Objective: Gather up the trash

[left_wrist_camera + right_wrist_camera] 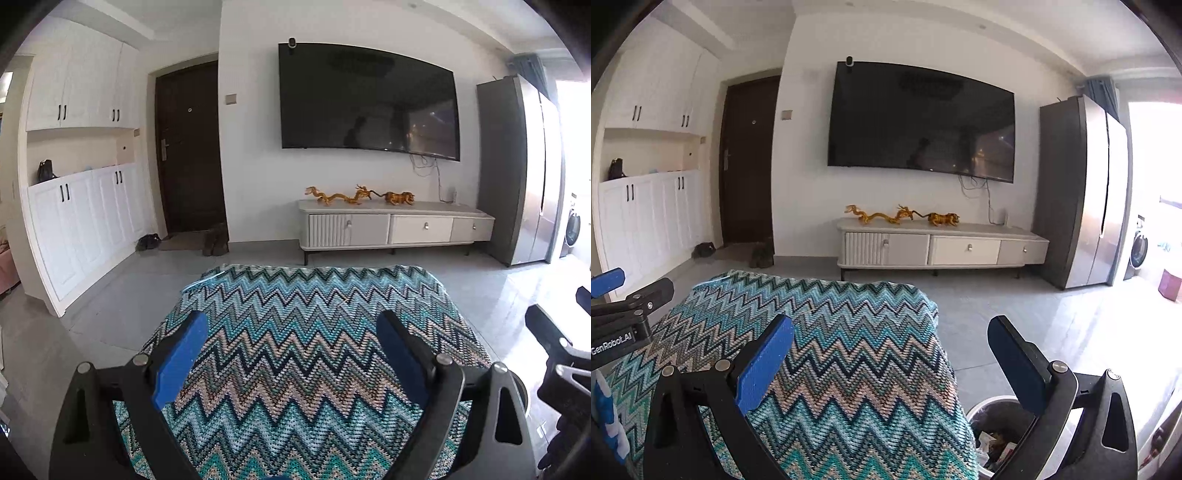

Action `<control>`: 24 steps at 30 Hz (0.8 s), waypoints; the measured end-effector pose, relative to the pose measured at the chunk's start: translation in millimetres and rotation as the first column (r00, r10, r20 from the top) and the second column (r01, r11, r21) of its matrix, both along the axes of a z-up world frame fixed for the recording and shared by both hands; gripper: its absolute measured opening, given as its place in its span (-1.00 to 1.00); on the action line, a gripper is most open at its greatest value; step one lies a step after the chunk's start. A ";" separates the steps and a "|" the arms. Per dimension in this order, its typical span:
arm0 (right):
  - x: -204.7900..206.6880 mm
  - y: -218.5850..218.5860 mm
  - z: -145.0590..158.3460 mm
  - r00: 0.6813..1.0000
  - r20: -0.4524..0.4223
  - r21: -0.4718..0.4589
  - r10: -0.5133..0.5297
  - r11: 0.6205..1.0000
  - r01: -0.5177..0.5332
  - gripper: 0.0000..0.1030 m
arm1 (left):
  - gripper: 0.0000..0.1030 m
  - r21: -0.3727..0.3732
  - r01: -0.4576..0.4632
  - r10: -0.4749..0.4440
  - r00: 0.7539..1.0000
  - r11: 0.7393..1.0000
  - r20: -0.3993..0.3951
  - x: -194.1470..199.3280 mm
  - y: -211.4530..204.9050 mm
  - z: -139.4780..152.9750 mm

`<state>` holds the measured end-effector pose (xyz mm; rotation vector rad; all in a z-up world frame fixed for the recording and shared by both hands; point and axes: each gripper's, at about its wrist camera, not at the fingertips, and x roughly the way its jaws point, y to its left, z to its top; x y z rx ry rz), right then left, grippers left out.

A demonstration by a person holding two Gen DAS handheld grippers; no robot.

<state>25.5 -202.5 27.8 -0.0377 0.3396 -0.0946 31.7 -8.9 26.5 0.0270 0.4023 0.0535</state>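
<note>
Right now both sets of fingers stand spread wide and hold nothing. The left gripper (291, 354) hangs over the middle of the zigzag-patterned cloth (295, 369) that covers the tabletop, its blue pads low in the frame with only weave between them. The right gripper (892, 363) sits over the cloth's right-hand edge, one finger above the fabric and the other out past it, over the grey floor (1015, 306).

Just under that outer finger, at the bottom right of the right wrist view, is the trash bin (993, 428), pale-rimmed and dark inside, with scraps of paper and wrappers already lying in it. It stands on the floor just beside the draped tabletop. In the left wrist view only a sliver of its rim shows at the lower right.

As I judge it, this is a searching or resting point: no loose trash shows on the cloth or on the visible floor, so either the collecting is finished or the next piece lies out of sight. The next move calls for tilting the grippers down to find anything left.

Beyond, against the far wall, a TV (369, 99) hangs above a low cabinet (395, 225), with a dark door (190, 147) at the upper left.

The near part of the cloth is hidden behind the gripper bodies, the bin's lower half is cut off, and its contents are too small to name.
</note>
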 end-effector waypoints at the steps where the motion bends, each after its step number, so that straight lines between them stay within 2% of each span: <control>1: -0.5 -1.3 -0.2 1.000 0.001 0.001 -0.004 1.000 0.004 0.99 | 0.80 0.000 0.003 -0.003 1.000 1.000 0.001 -0.9 -0.4 0.0; 24: 1.3 -2.8 -3.8 1.000 -0.005 0.005 -0.007 1.000 0.007 0.99 | 0.80 -0.012 0.013 -0.013 1.000 1.000 0.004 -3.0 2.3 2.9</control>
